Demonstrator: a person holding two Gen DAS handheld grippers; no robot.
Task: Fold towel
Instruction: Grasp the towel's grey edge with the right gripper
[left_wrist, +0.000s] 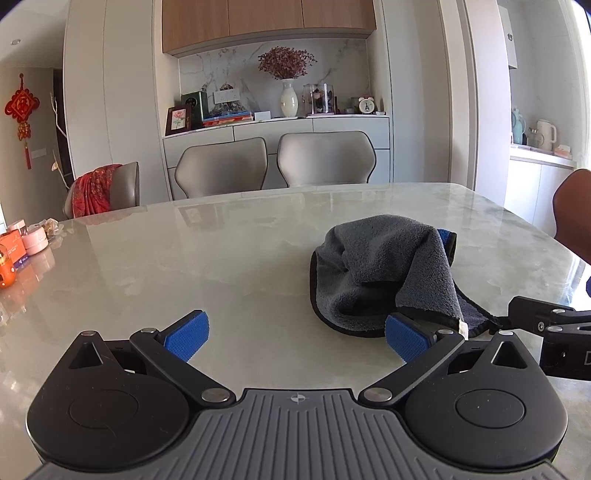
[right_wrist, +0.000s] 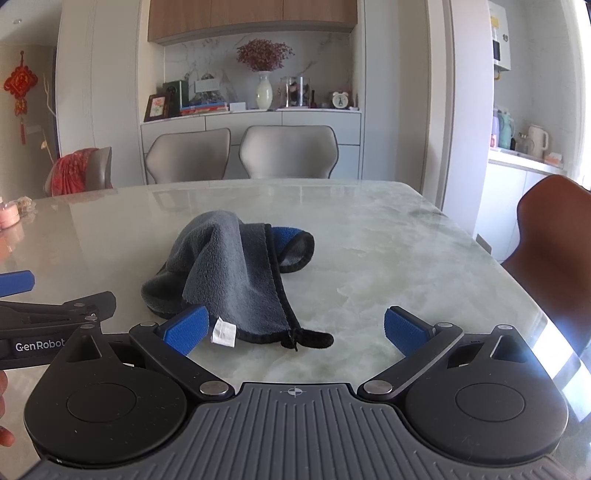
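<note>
A grey towel (left_wrist: 388, 269) with black trim and a blue side lies crumpled in a heap on the marble table (left_wrist: 221, 258). My left gripper (left_wrist: 297, 338) is open and empty, low over the table, with the towel just ahead of its right finger (left_wrist: 406, 341). In the right wrist view the towel (right_wrist: 236, 269) lies ahead and to the left, with a white tag (right_wrist: 223, 332) and a black loop (right_wrist: 314, 339) at its near corner. My right gripper (right_wrist: 295, 332) is open and empty, with its left finger (right_wrist: 184, 328) by the tag.
Two grey chairs (left_wrist: 273, 162) stand at the table's far side, a brown chair (right_wrist: 554, 251) at the right. Pink and orange jars (left_wrist: 22, 247) sit at the table's left edge. A sideboard with a vase (left_wrist: 288, 98) is behind.
</note>
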